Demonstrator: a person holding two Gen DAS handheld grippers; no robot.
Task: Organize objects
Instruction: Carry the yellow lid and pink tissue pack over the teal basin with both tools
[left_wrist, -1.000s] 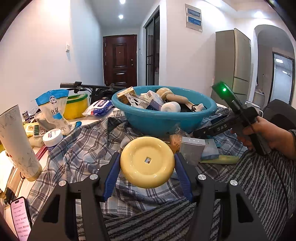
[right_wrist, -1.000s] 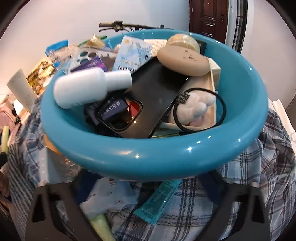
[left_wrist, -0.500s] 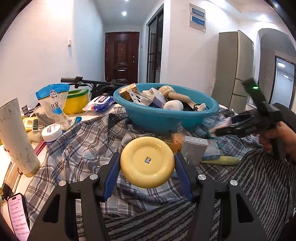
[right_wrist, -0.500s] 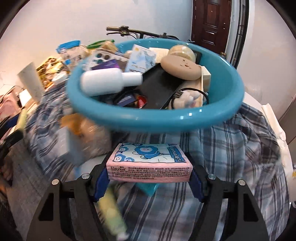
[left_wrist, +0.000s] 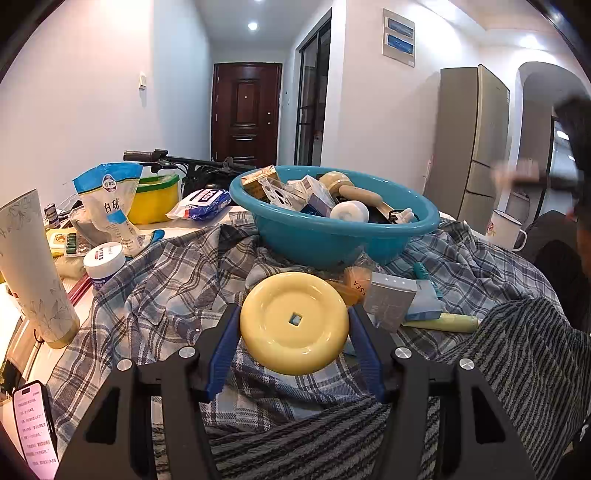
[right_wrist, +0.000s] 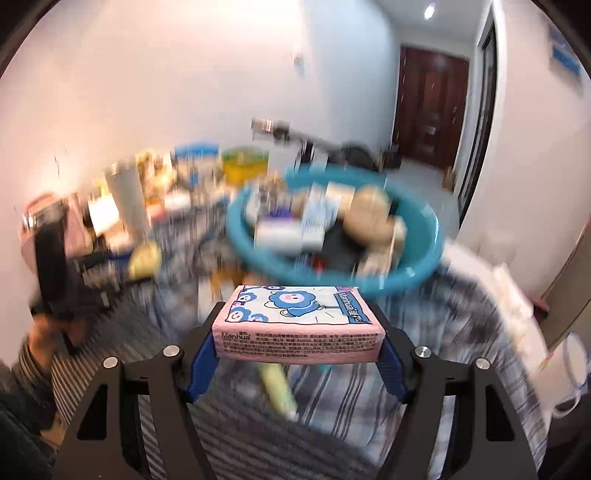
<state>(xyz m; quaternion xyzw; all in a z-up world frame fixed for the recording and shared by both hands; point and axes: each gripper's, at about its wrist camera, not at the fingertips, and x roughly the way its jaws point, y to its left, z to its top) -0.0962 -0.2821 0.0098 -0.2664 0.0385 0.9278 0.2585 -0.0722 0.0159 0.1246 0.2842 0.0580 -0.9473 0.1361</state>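
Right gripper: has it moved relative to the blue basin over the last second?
Yes. The right gripper, shut on the tissue pack, has pulled up and back; the blue basin now looks smaller and farther.

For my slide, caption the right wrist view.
Right gripper holds a pink tissue pack above the blurred blue basin.

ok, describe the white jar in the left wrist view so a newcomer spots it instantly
Start at the teal basin on the plaid cloth and go left to the cloth's edge. The white jar stands there, in front of the blue-topped bag. It is the only short round tub with a white lid and blue label.
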